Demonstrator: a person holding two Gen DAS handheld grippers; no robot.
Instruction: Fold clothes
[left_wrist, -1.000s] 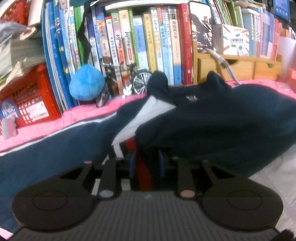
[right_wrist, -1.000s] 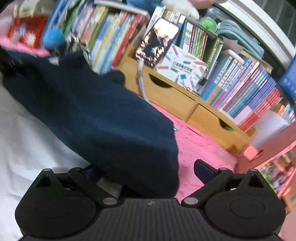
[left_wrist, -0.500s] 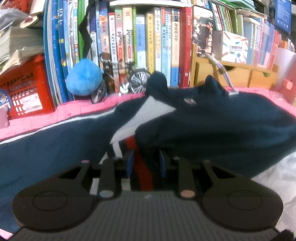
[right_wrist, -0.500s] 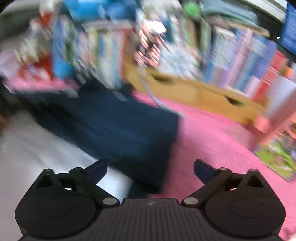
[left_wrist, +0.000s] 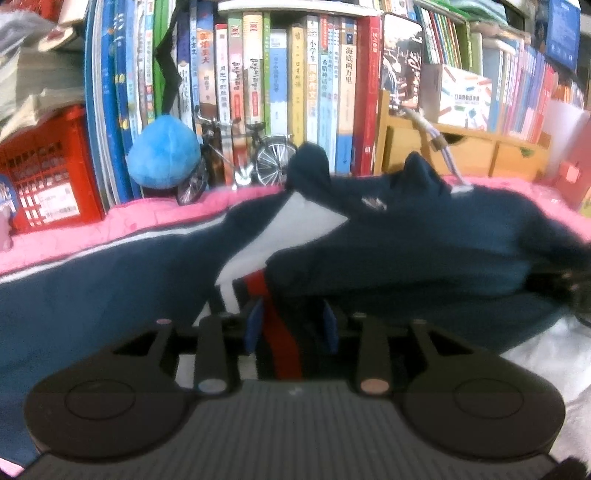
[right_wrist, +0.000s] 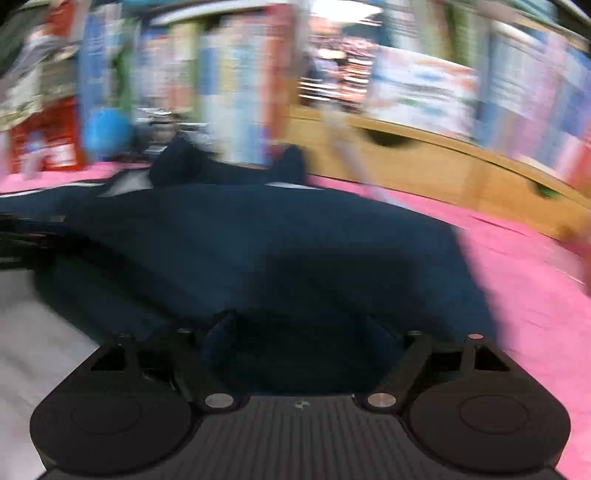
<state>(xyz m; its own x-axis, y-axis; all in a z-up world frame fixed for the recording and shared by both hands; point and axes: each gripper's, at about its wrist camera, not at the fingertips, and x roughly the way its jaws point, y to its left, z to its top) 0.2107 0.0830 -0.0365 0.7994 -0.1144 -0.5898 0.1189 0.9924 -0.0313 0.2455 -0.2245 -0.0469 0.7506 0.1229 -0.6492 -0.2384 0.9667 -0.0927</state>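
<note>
Left wrist view shows my left fingers (left_wrist: 291, 325) easing apart around the navy garment's (left_wrist: 424, 243) striped hem at 6 o'clock, right fingers (right_wrist: 303, 343) closing over its edge, one fold laid on pink cover (right_wrist: 517, 266), more left.

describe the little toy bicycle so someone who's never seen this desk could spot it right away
Find the long row of upright books behind the pink cloth. The miniature bicycle stands at their foot, right of the blue plush ball. It alone has spoked wheels.

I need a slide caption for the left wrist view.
Left gripper opening around the navy garment's red-striped hem, bookshelf behind.
</note>
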